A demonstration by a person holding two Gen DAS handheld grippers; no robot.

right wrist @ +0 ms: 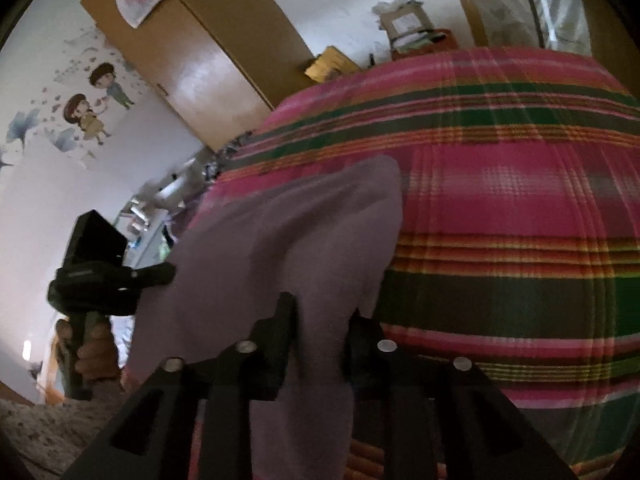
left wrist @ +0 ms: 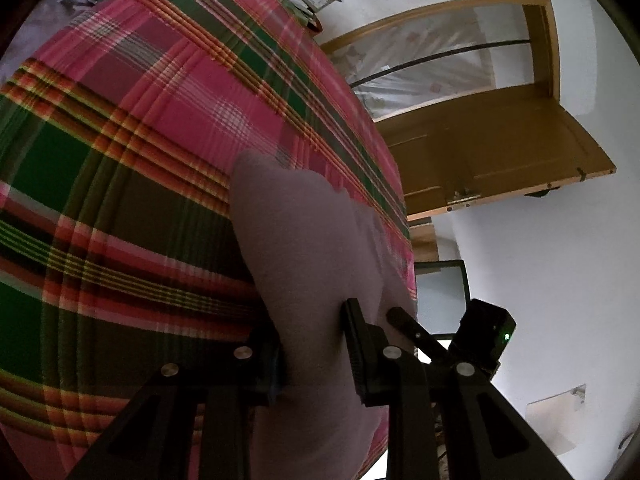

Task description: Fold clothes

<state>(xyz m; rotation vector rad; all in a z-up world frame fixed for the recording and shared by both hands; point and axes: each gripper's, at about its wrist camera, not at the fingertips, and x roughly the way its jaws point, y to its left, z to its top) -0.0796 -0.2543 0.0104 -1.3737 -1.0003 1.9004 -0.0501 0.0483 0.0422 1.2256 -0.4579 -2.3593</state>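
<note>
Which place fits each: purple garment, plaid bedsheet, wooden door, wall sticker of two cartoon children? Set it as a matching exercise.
Things:
1. purple garment
2. plaid bedsheet
3. wooden door
4. wall sticker of two cartoon children

Places:
A. on the white wall, left in the right wrist view
B. between the fingers of each claw
C. spread under the garment
D. right of the bed in the left wrist view

Pairs: 1-B, 2-C, 3-D, 4-A
</note>
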